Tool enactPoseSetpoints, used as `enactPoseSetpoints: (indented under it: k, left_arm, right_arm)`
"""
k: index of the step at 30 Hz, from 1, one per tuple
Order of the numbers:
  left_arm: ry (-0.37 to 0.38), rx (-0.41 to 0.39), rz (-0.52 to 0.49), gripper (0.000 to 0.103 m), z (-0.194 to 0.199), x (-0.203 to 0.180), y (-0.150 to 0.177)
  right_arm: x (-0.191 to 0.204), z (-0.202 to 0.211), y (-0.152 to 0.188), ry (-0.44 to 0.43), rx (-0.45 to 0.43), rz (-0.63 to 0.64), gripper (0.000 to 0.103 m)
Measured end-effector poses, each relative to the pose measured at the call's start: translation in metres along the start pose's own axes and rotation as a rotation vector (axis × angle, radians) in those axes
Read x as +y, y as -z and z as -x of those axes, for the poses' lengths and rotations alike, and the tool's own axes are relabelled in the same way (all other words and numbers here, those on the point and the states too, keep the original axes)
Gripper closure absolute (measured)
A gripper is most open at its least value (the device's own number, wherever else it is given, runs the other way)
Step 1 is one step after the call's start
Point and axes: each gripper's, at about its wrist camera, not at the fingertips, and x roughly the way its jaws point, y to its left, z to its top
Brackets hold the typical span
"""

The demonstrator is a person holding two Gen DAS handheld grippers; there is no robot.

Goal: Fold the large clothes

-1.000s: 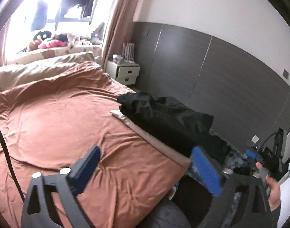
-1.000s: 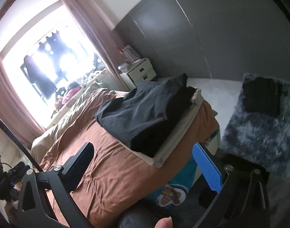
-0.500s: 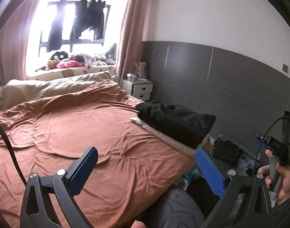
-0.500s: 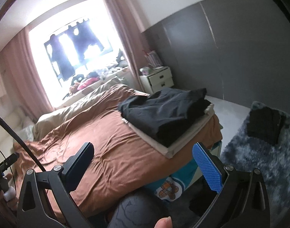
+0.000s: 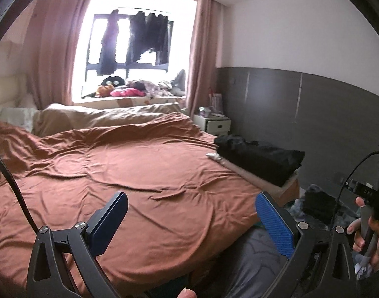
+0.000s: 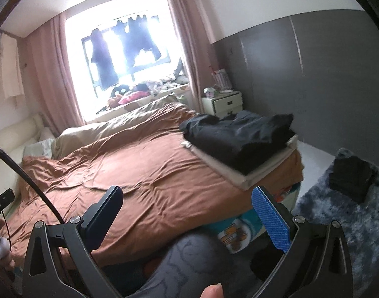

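Both grippers hang above the near edge of the bed (image 5: 144, 173), jaws spread wide and holding nothing. The left gripper (image 5: 191, 213) points across the rust-brown cover; the right gripper (image 6: 187, 211) does the same from a spot further right.

The black clothes (image 6: 239, 136) lie stacked on a folded pale sheet (image 6: 241, 176) at the bed's right-hand corner, in the right middle of both frames. The stack's long axis runs from the near right corner back toward the nightstand (image 6: 223, 103).

The stack sits up and to the right of both grippers, well apart from each. It looms larger in the right view, so the right gripper is likely the nearer one to reach it. More dark cloth (image 6: 351, 178) lies on the grey rug (image 6: 338, 213), lower right.
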Motion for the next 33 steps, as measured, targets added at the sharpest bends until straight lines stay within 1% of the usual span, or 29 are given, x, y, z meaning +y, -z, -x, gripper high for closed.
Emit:
enactPoseSetpoints:
  k: [4,6,9,11,14,22,24,26,33]
  left_arm:
    - [-0.055,-0.036,-0.002,0.000,0.021,0.004,0.013]
    - [-0.063,-0.040,0.007,0.000,0.027,0.005,0.019]
    - [-0.077,-0.052,0.030,0.000,0.033,0.008,0.027]
    - [-0.090,-0.052,0.033,0.000,0.034,0.008,0.031]
    - [-0.134,-0.039,0.030,0.000,0.029,0.007,0.034]
    - [-0.140,-0.059,0.029,0.000,0.034,0.002,0.036]
    - [-0.150,-0.057,0.025,0.000,0.033,0.002,0.037]
    - [-0.154,-0.053,0.034,0.000,0.032,0.005,0.038]
    - [-0.172,-0.067,0.069,0.000,0.036,0.010,0.040]
  right_arm:
    - [0.016,-0.005,0.018,-0.033,0.009,0.015,0.000]
    - [0.020,-0.008,0.026,-0.043,0.004,0.015,0.000]
    - [0.025,-0.011,0.033,-0.020,-0.018,0.045,0.000]
    - [0.028,-0.014,0.037,-0.018,-0.013,0.063,0.000]
    - [0.029,-0.019,0.039,-0.019,-0.007,0.057,0.000]
    - [0.038,-0.017,0.049,-0.012,-0.017,0.048,0.000]
    - [0.040,-0.013,0.055,-0.011,-0.037,0.054,0.000]
    - [0.041,-0.011,0.059,0.001,-0.050,0.064,0.000]
    - [0.043,-0.018,0.068,-0.016,-0.045,0.059,0.000]
